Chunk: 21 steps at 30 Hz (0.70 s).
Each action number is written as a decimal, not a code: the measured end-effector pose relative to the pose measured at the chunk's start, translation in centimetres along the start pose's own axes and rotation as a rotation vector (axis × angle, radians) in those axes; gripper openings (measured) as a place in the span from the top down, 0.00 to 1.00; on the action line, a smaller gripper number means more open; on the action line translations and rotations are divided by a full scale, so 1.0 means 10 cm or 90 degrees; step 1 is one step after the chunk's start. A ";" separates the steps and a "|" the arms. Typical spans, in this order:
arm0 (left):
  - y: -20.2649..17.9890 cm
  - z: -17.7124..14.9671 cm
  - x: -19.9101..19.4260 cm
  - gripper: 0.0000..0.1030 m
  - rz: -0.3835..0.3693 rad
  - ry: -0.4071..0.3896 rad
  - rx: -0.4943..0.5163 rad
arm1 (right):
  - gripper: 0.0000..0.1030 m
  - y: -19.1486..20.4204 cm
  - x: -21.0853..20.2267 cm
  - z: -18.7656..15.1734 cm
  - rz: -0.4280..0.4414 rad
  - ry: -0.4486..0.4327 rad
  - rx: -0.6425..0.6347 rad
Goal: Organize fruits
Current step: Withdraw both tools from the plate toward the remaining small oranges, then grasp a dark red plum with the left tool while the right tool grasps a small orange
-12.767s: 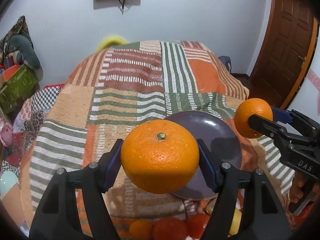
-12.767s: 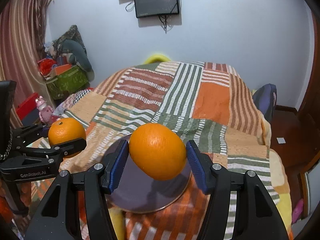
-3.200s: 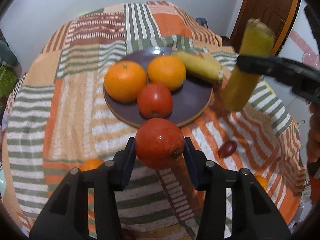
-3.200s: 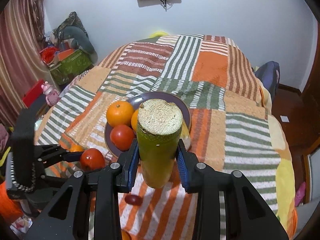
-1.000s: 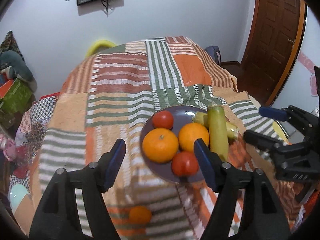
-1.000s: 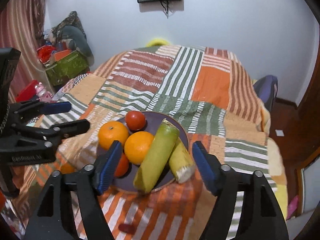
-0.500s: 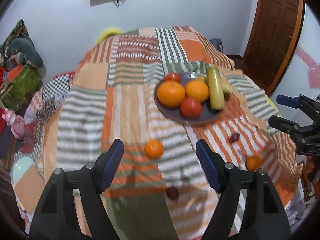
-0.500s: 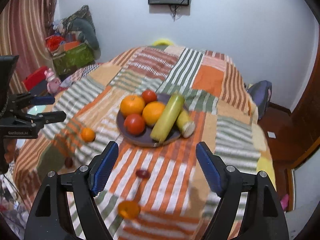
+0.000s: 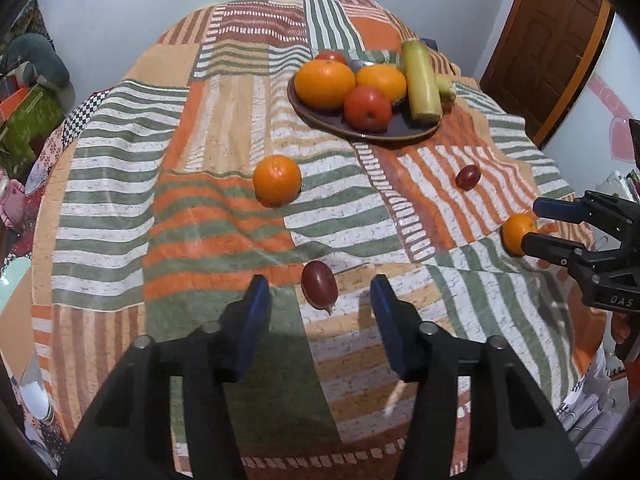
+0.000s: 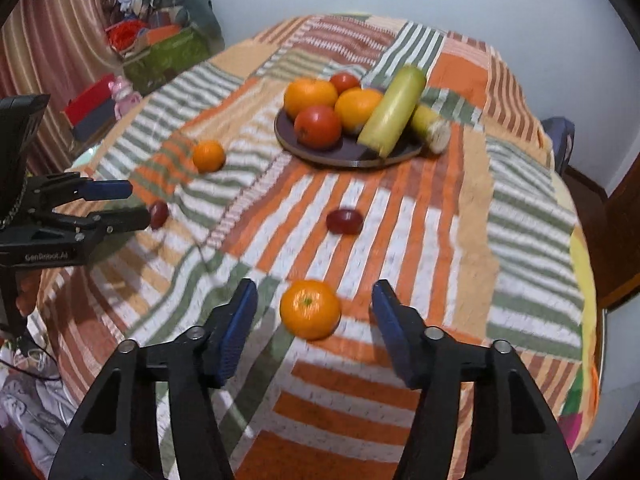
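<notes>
Striped patchwork bedspread (image 9: 224, 208) below, we centre each wide-open, empty tool (image 9: 318, 304) (image 10: 312, 312) squarely: left over dark red plum (image 9: 318, 283), right over small orange mandarin (image 10: 310, 309).

We see the far tomato (image 9: 330, 56) mostly hidden behind the big orange (image 9: 325, 83), and the corn cob (image 9: 445, 87) behind the cucumber (image 9: 420, 82).

Plenty of bare striped cloth (image 9: 224, 208) at 9 o'clock of the plate (image 9: 320, 118), nothing but one loose orange (image 9: 277, 185) on it. Plate itself packed: oranges, tomatoes, a green gourd (image 10: 391, 111). Dark plum (image 9: 318, 283) sitting right ahead of the spread left jaws, small orange (image 10: 310, 308) between the spread right ones. Second plum (image 10: 344, 221) alone mid-cloth at 12 o'clock from that orange, open lanes either side.
</notes>
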<state>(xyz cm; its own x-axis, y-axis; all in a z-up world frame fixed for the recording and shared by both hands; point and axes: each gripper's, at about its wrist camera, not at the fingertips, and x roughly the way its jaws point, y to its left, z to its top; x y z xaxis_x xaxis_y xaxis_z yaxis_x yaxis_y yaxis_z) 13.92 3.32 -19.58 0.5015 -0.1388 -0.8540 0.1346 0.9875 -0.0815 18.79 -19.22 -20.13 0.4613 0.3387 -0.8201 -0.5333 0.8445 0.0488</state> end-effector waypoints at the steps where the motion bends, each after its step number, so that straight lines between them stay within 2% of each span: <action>1: -0.01 -0.01 0.02 0.52 0.001 0.000 0.001 | 0.51 -0.02 0.02 -0.01 0.005 0.003 0.006; 8: 0.05 0.01 0.23 0.68 -0.006 0.017 -0.026 | 0.62 -0.05 0.10 -0.08 0.029 0.018 0.028; 10: 0.07 0.01 0.24 0.76 -0.007 0.013 -0.032 | 0.68 -0.07 0.09 -0.07 0.042 0.016 0.032; 12: 0.09 0.00 0.23 0.82 -0.023 0.013 -0.036 | 0.68 -0.08 0.08 -0.05 0.047 0.011 0.039; 21: 0.08 0.11 0.11 0.82 -0.025 -0.002 -0.029 | 0.68 -0.14 0.02 0.13 0.052 -0.025 0.048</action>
<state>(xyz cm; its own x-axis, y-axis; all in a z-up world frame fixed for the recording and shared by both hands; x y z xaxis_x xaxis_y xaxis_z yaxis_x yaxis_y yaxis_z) 15.53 3.87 -20.00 0.4998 -0.1775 -0.8478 0.1150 0.9837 -0.1381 20.57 -19.81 -19.60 0.4469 0.4220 -0.7888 -0.5160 0.8419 0.1580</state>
